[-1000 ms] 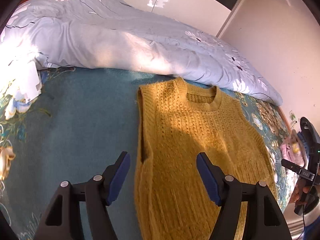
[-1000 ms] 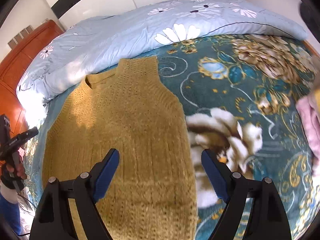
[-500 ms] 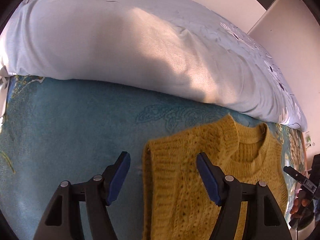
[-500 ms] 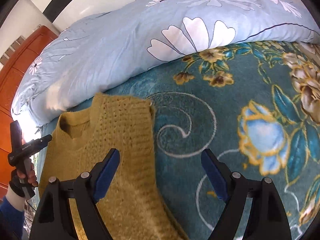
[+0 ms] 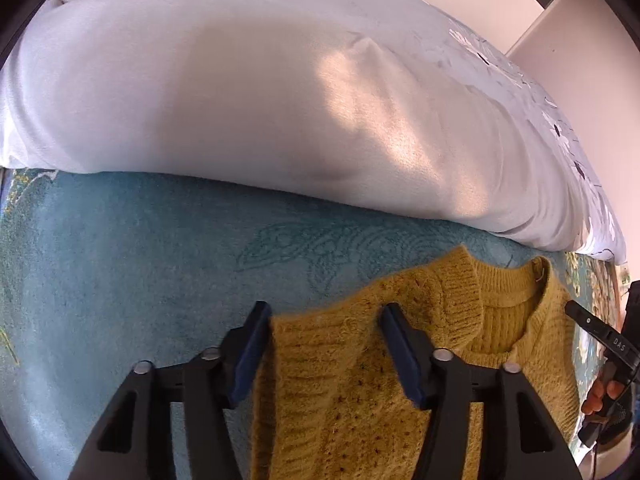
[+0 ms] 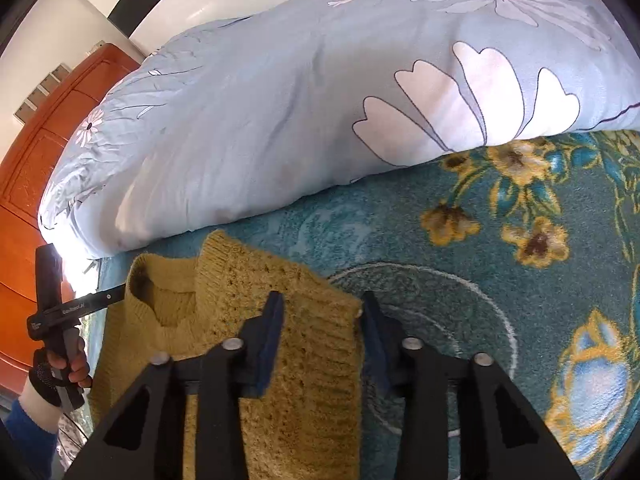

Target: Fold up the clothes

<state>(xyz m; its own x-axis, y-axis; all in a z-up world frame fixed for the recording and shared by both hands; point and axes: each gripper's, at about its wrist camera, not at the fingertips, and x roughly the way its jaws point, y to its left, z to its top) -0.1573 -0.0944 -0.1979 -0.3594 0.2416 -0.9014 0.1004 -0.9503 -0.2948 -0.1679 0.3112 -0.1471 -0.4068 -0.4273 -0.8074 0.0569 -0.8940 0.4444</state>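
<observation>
Since a second ago both grippers have travelled up the yellow knitted vest (image 5: 520,344) from its body to its shoulders, and their jaws have narrowed. The left gripper (image 5: 324,344) now straddles one shoulder strap; its jaws are closing, the knit lies between the blue pads (image 5: 400,354), and a firm pinch cannot be confirmed. The right gripper (image 6: 320,332) straddles the other shoulder strap; its jaws are closing too, with the strap's corner filling the gap between the pads and touching both. The vest lies flat, neckline toward the rolled quilt (image 6: 280,120), on the teal floral blanket (image 6: 500,240). The pale blue quilt, printed with white flowers, runs along the blanket's far edge, near the vest's collar. A wooden headboard (image 6: 36,184) stands beyond the quilt's end.
</observation>
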